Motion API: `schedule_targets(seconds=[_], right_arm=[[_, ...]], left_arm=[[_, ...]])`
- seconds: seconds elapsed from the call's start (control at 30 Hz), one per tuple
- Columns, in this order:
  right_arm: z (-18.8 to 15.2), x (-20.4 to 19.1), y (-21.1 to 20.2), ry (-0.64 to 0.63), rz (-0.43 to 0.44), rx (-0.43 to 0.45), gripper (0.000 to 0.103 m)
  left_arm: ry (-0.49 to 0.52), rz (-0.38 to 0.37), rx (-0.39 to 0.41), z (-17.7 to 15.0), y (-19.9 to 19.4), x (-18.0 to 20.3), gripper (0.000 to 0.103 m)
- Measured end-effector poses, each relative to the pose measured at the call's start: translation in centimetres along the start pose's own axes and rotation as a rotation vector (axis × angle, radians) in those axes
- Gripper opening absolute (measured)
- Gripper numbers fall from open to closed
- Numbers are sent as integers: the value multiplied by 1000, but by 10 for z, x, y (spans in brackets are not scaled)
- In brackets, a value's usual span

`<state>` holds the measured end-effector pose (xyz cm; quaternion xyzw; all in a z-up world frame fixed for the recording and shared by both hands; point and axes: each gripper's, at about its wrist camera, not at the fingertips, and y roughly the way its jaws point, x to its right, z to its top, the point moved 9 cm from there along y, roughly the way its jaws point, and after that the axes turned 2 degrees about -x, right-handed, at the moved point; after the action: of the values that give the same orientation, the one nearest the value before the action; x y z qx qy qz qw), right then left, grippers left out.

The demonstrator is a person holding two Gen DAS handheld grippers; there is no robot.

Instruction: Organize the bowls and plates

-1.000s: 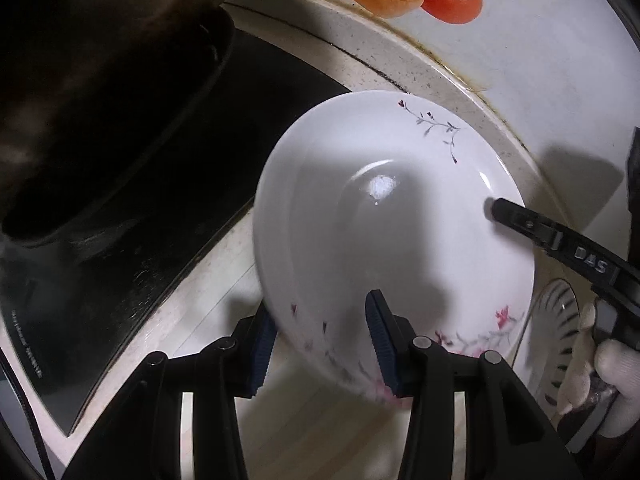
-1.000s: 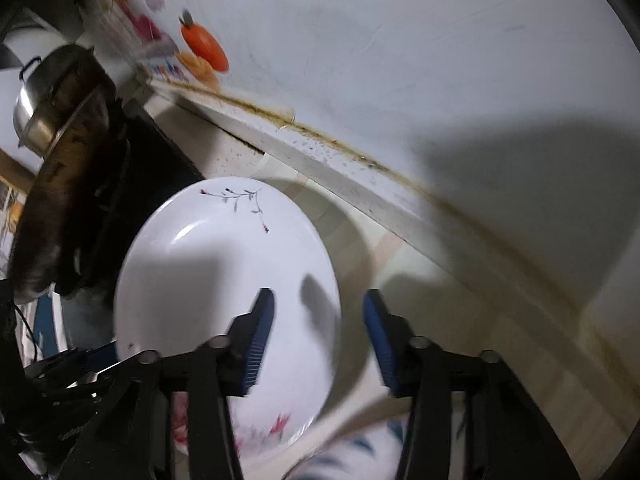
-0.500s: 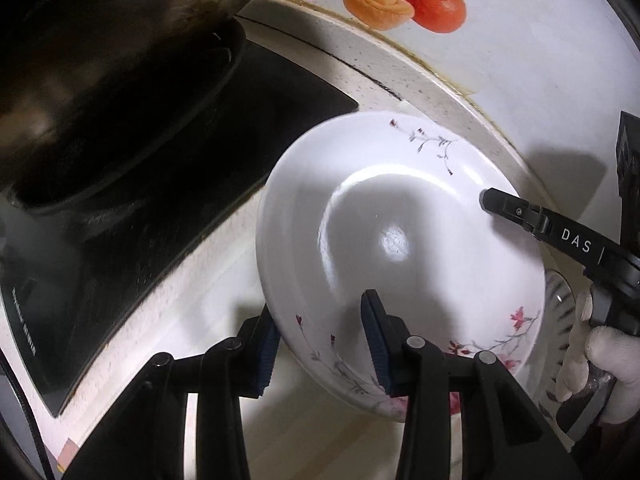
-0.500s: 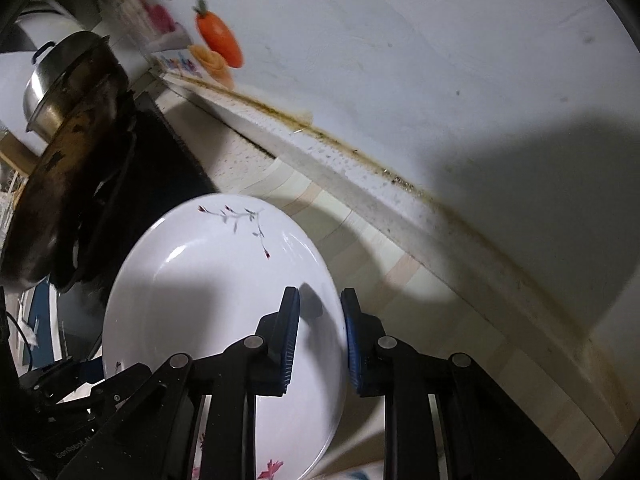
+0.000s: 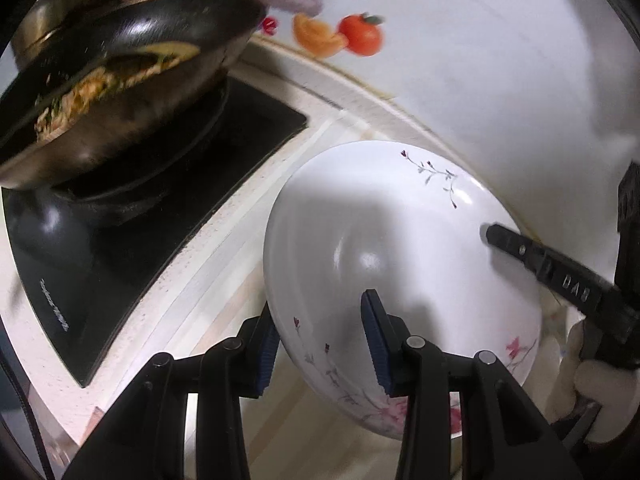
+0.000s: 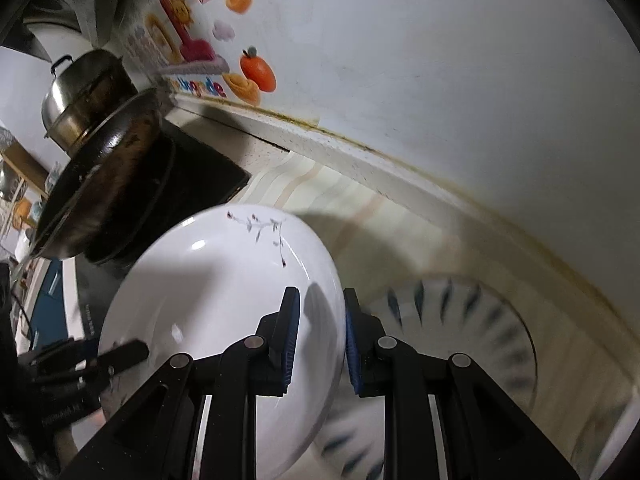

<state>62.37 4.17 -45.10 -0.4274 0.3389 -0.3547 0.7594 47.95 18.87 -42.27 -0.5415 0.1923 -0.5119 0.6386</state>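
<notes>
A white deep plate with floral sprigs (image 5: pixel 400 248) is held tilted above the counter; it also shows in the right wrist view (image 6: pixel 224 312). My left gripper (image 5: pixel 320 344) is shut on its near left rim. My right gripper (image 6: pixel 318 336) is shut on its right rim, one pad inside and one outside; its finger shows in the left wrist view (image 5: pixel 552 272). A second plate with dark blue dashes round its rim (image 6: pixel 472 344) lies on the counter below and to the right of the held plate.
A dark wok with cooked food (image 5: pixel 112 80) sits on a black cooktop (image 5: pixel 168 216) to the left. A steel pot with a lid (image 6: pixel 84 96) stands behind it. A white wall with fruit stickers (image 6: pixel 256 76) runs along the back of the striped counter (image 6: pixel 360 208).
Both grippers have lifted the white plate up and back from the cooktop. The blue-dashed plate has come into view below it. My right gripper stayed clamped on the rim.
</notes>
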Motion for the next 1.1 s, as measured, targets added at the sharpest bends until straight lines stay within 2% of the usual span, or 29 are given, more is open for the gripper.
schedule_targets(seconds=[0.2,0.33,0.47,0.57,0.67,0.83,0.97,1.1], right_arm=[[-64,7,-74,134,-22,73,23],[-122,14,-123,236,-38,123,22],[-183,25,-161,331,-53,162,22],[-232,40,-184,410,-76,175,22],[-281,55,-197,486,-97,175,22],[-356,83,-201,603,-108,135,22],[-392,100,-189,659,-104,95,22],[-415,111,-181,695,-101,77,22]], left_arm=[[166,-67,4,-28,-46,29,37],[243,-114,-11,-56,-69,52,37],[326,-147,-34,-87,-77,83,37],[388,-165,-79,-113,-69,109,37],[464,-172,-122,-148,-59,131,37],[527,-163,-223,-198,-30,157,37],[591,-134,-247,-223,-11,172,37],[607,-109,-285,-240,5,180,37]])
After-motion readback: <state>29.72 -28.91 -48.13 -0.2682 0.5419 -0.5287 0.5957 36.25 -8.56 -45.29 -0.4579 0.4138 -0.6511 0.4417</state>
